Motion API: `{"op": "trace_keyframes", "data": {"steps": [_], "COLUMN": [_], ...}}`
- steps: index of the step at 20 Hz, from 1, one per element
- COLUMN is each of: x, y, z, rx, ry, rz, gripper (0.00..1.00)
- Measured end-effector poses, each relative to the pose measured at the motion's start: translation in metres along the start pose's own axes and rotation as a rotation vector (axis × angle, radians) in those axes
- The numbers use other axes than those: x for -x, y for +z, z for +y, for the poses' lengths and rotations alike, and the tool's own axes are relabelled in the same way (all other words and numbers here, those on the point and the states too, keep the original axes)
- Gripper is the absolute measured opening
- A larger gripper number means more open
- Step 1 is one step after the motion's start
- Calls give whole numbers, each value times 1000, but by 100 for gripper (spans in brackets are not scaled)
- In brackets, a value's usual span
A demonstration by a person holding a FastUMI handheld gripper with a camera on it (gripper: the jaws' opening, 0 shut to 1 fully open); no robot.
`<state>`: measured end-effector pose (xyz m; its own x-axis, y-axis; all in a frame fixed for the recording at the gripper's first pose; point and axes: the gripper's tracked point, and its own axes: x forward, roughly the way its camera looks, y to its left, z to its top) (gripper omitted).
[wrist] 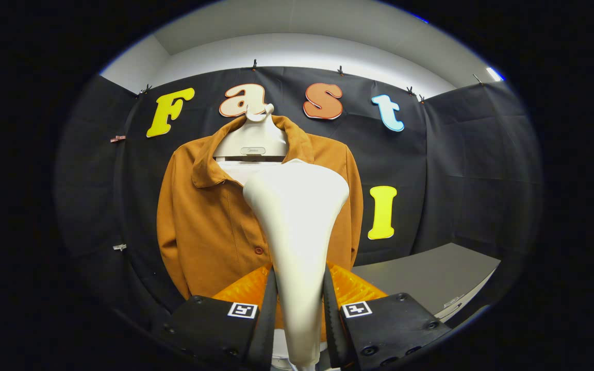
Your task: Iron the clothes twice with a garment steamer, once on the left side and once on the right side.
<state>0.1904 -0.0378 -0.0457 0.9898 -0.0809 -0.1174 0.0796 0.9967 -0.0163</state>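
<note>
The hand-held gripper [299, 314] clamps both fingers on a white garment steamer [297, 216], raised before a brown jacket [204, 226] on a hanger [252, 141].

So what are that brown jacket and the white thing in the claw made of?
The jacket looks like a soft matte woven cloth, perhaps brushed cotton or faux suede: no shine, gentle folds. The steamer head, held between both fingers of the claw, looks like smooth moulded plastic with a faint satin gloss.

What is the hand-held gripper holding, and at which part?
The hand-held gripper holds the steamer by its narrow handle, one finger pressing on each side. Its wide head points up, in front of the jacket.
</note>
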Motion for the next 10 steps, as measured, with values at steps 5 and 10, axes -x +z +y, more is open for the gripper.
{"op": "trace_keyframes", "data": {"steps": [5,10], "x": [-5,-6], "y": [0,-1], "z": [2,2], "rx": [4,4], "ry": [15,21], "rz": [3,6], "gripper": [45,45]}}
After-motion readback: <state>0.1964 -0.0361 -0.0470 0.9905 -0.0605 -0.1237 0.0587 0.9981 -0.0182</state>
